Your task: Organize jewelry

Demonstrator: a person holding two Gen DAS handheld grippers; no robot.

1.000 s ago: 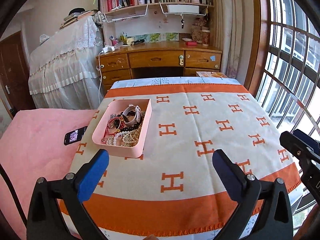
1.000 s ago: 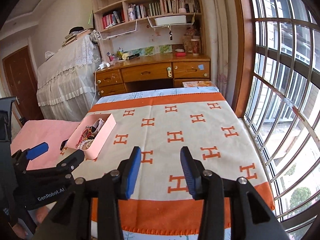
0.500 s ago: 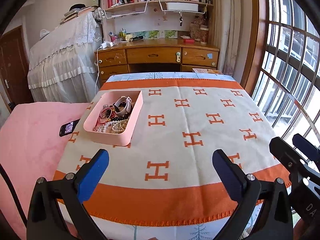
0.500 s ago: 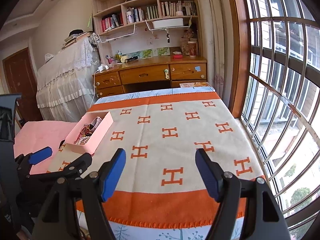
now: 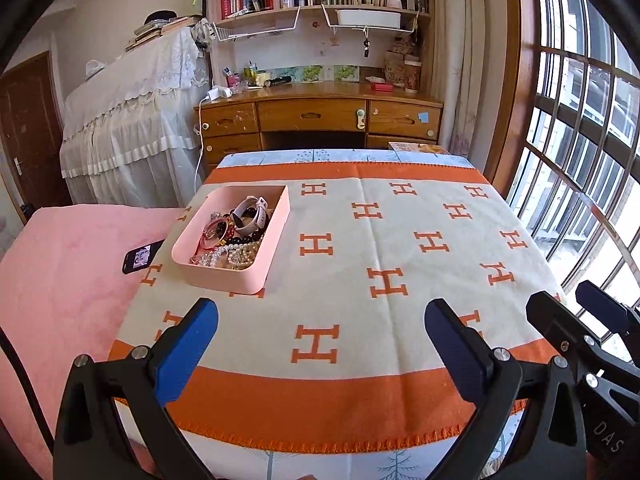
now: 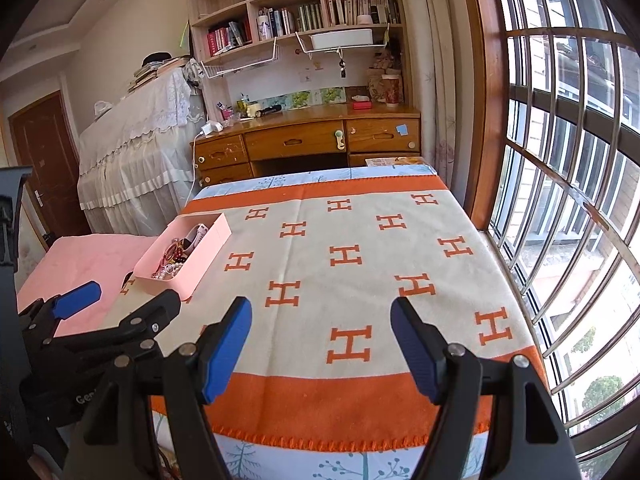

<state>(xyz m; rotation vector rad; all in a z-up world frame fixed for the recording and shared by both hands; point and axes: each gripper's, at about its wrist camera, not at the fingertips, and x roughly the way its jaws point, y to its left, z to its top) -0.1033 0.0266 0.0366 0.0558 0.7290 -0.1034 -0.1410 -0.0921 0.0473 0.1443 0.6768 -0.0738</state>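
Jaws of both the left gripper (image 5: 320, 336) and right gripper (image 6: 321, 330) stand wide, empty; pink tray (image 5: 276, 236) holds jewelry (image 5: 232, 240).

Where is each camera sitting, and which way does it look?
Left wrist: sits on the left gripper, looks forward and down over the blanket at the pink tray; its blue fingers show, open.
Right wrist: sits on the right gripper, looks across the blanket toward the desk; its open fingers show, and the left gripper beside it.
Both share the tray, blanket, desk and window.
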